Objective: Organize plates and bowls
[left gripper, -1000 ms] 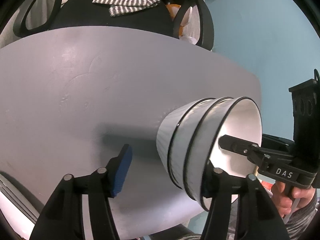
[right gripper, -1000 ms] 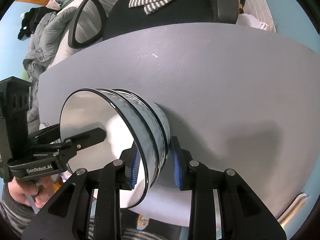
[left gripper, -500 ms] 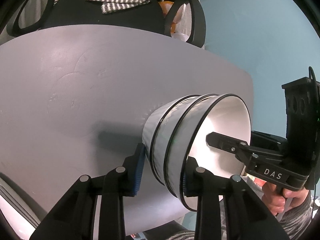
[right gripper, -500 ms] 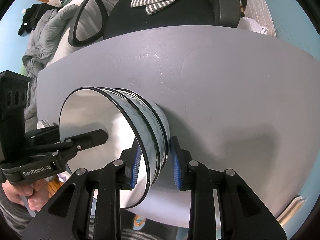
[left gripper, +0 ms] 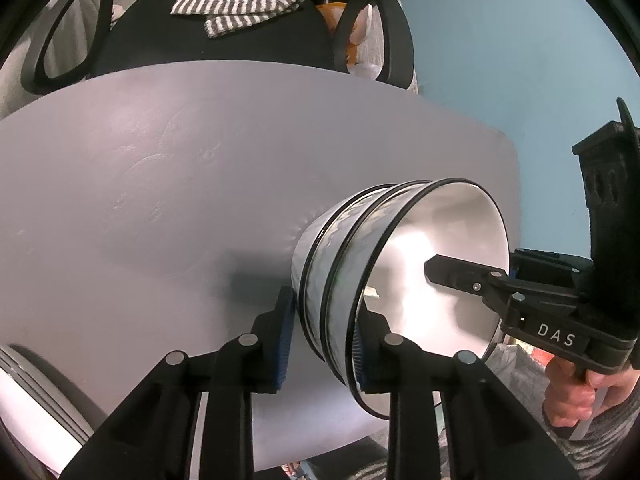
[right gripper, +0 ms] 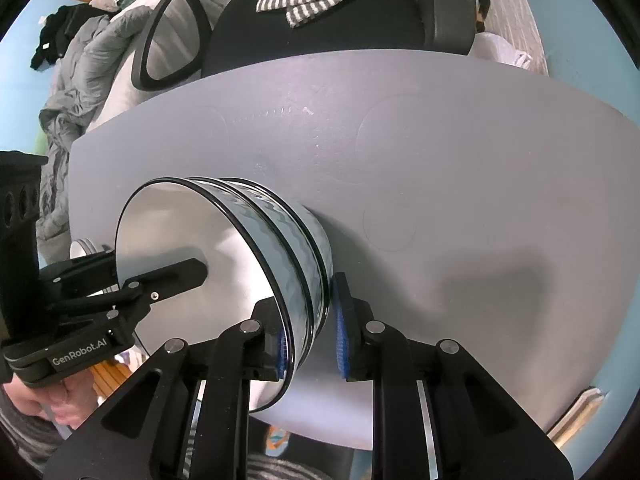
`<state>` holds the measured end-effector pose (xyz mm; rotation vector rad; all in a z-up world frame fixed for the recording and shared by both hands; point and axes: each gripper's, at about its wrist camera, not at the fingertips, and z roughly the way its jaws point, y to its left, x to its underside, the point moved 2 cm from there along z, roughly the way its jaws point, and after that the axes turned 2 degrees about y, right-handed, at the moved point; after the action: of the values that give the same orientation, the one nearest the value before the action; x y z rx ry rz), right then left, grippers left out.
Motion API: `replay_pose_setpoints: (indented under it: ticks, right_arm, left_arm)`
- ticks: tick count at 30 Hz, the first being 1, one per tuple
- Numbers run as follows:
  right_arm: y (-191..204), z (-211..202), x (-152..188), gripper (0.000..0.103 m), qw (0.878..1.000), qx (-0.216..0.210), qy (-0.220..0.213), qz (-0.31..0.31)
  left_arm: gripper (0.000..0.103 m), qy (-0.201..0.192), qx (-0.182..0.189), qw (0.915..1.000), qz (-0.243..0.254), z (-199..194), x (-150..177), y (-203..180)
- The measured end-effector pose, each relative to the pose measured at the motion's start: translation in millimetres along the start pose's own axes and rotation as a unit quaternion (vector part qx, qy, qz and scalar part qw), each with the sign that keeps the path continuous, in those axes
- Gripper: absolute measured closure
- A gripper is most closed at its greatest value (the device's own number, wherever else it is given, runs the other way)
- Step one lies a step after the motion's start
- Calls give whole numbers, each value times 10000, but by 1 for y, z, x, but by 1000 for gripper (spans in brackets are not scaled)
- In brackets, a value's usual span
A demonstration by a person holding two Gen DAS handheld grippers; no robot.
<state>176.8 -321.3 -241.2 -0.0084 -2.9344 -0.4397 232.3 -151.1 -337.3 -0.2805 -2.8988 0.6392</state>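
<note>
I have both grippers on the same stack of bowls (left gripper: pixel 352 280), three nested white bowls with dark rims and a wavy blue-grey band, standing on the grey table (left gripper: pixel 160 200). The left gripper (left gripper: pixel 322 340) straddles the wall on its side: one blue pad lies against the outside of the lowest bowl, the other finger sits inside the top bowl behind the rim, and the jaws are closing on the wall between them. The right gripper (right gripper: pixel 310 336) does the same on the opposite side, inner finger inside the rim, outer pad just beside the lowest bowl's wall, also closing; a thin gap seems to remain at that outer pad.

I judge this the grasp step before moving the stack as one piece. Next I need both pinches firm on all three walls, then an even, level lift with both hands, since a lopsided pull could slide the bowls apart or tip them.

The left wrist view shows the right gripper's inner finger (left gripper: pixel 452 276) reaching deep into the top bowl, the hand (left gripper: pixel 576 392) holding it, and a pale plate edge (left gripper: pixel 24 400) at the lower left, outside my left finger. The right wrist view alone shows the left gripper's inner finger (right gripper: pixel 172 276) inside the bowl, the chair (right gripper: pixel 320 36) with a striped cloth (right gripper: pixel 316 0), and a heap of bedding (right gripper: pixel 76 80) beyond the table.
</note>
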Motion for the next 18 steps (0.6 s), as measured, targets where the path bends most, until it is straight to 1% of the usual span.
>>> replay_pose_setpoints:
  ticks: [4, 10, 15, 18]
  right_arm:
    - [4, 2, 2, 85, 10000, 14, 30, -32]
    - [11, 4, 4, 85, 9999, 9, 90, -74]
    - [20, 2, 3, 85, 9998, 0, 81, -157]
    - [28, 0, 4, 85, 9996, 22, 69, -258]
  left_arm:
    - [79, 41, -78, 9999, 91, -2, 6, 1]
    - [79, 12, -55, 10000, 15, -7, 13, 8]
    - [79, -80, -44, 9999, -66, -10, 9, 12]
    - [79, -141, -45, 9998, -101, -20, 14, 17]
